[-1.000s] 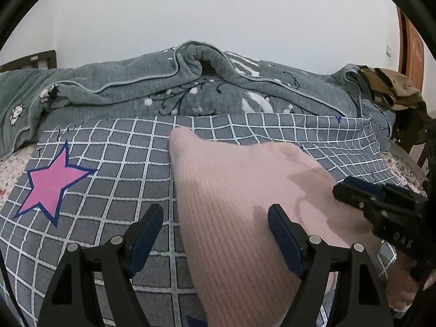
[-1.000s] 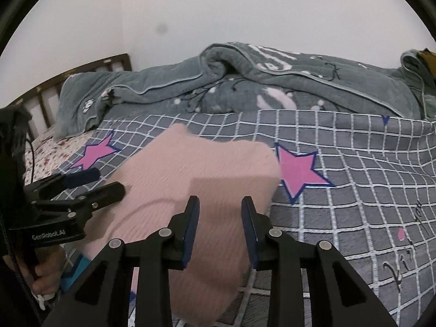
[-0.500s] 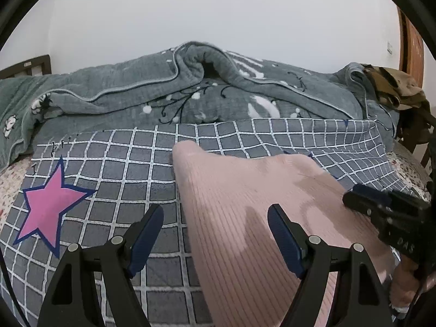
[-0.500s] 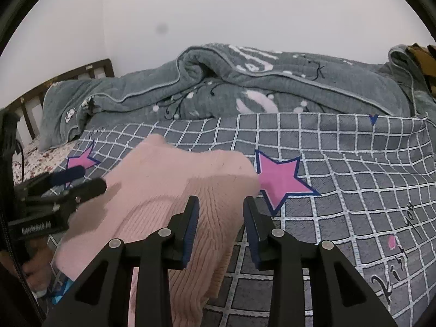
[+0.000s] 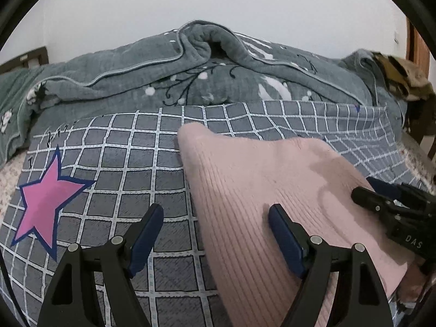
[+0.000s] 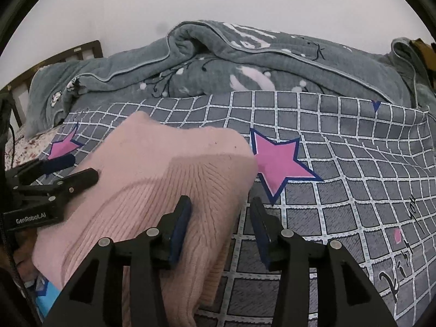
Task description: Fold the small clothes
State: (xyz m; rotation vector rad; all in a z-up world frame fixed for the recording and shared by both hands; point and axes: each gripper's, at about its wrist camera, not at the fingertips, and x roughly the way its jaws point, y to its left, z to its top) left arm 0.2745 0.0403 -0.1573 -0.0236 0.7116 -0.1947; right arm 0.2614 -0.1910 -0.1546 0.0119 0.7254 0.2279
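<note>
A pink ribbed knit garment (image 5: 259, 190) lies folded flat on the grey checked bedspread (image 5: 130, 158); it also shows in the right wrist view (image 6: 163, 179). My left gripper (image 5: 215, 231) is open and empty, straddling the garment's left edge, just above it. My right gripper (image 6: 220, 218) is open and empty, straddling the garment's right edge. Each gripper shows in the other's view: the right one (image 5: 387, 204) at the garment's right side, the left one (image 6: 54, 174) at its left side.
A crumpled grey-green quilt (image 5: 190, 68) is piled along the back of the bed against the white wall. Pink stars (image 6: 278, 160) mark the bedspread. A wooden headboard (image 6: 54, 57) stands at the left, brown clothing (image 5: 400, 73) at the far right.
Both grippers have drawn back slightly toward the garment's near end. The right gripper's jaws have opened wider. The garment has not moved.
</note>
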